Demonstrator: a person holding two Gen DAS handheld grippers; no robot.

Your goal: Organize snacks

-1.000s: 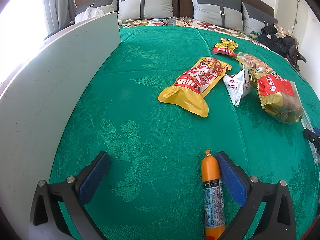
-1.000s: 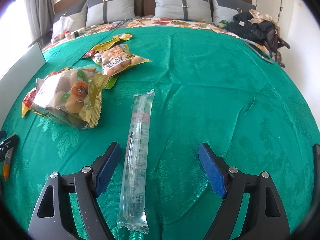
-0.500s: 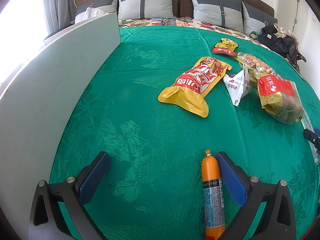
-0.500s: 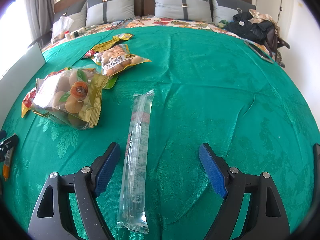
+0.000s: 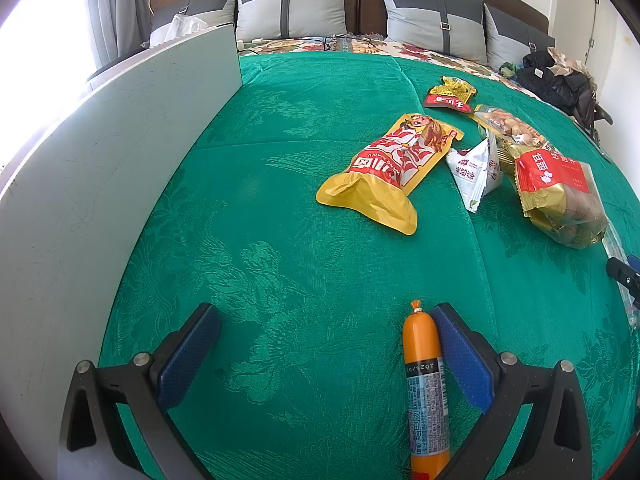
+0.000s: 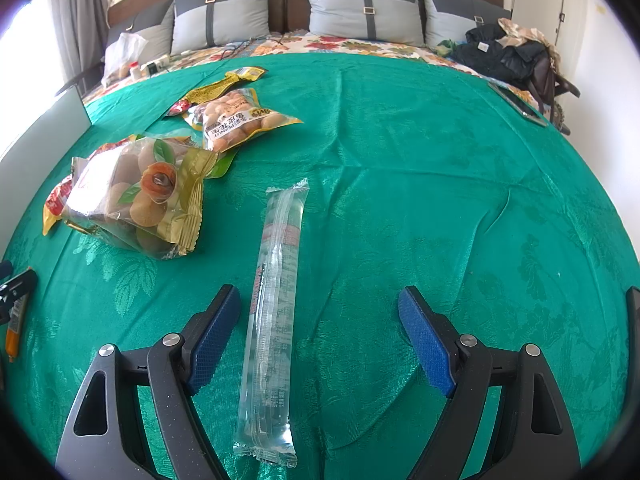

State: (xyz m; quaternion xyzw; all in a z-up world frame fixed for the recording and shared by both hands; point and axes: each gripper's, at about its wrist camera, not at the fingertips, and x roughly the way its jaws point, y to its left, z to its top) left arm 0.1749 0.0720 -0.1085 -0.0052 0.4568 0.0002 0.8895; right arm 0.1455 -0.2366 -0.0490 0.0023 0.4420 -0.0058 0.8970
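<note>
Left tool (image 5: 326, 334): jaws spread wide, holding nothing. Orange plastic-cased sausage stick with a printed label (image 5: 425, 384) lies lengthwise on the bed between the jaws, hard against the right blue pad (image 5: 460, 356); cannot tell if touching. Left pad well apart from it.

Right tool (image 6: 320, 332): also wide open, nothing gripped. Long clear plastic tube-shaped snack packet (image 6: 276, 304) lies on the green patterned bedspread (image 6: 420, 200) between the jaws, just beside the left pad, right pad well away.

Step in hand, judged: pick-up of each long item, both tools poised over their targets.

To do it well:
- Shift each tool sideways so the item sits mid-gap before closing; off-centre now, so one pad would push the item first and roll it.
- Sausage is round and slick, likely to roll or squirt out; close slowly across its middle.
- Clear packet is limp and crinkly; grip near mid-length or the ends will droop.
- Get pads low enough to catch the item, not bunch up the soft cloth.

Further out, left view: yellow-and-red foil snack pouch (image 5: 392, 176), small white triangular packet (image 5: 474, 170), red-labelled clear bag of round brown snacks (image 5: 560, 196), pale flat board (image 5: 100, 168) along the bed's left edge. Right view: peanut bag with yellow trim (image 6: 236, 120). Nothing looks sorted yet; destination not evident.
</note>
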